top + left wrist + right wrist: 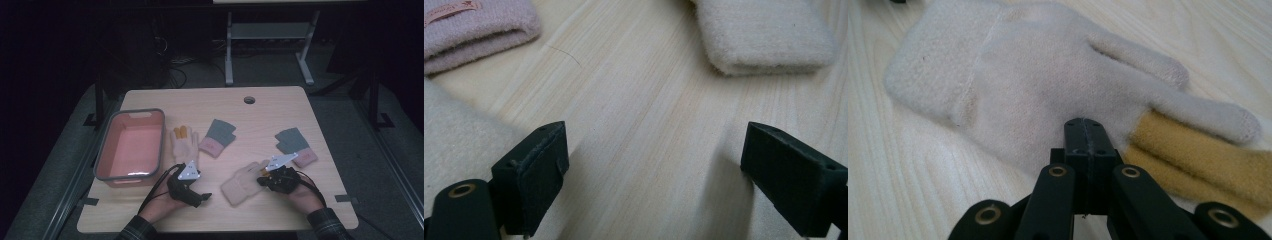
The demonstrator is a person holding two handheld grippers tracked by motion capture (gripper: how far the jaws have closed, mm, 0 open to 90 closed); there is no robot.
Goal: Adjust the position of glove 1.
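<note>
Jaws pressed together over cream glove (1038, 100)

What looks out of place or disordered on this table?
Nothing is damaged or spilled. The four gloves lie scattered and unpaired: one cream glove beside the pink bin, the other cream glove at the shut right gripper, and two grey-and-pink gloves set apart. The bin holds nothing.

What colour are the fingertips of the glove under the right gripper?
Mustard yellow, on a cream glove; right gripper view.
</note>
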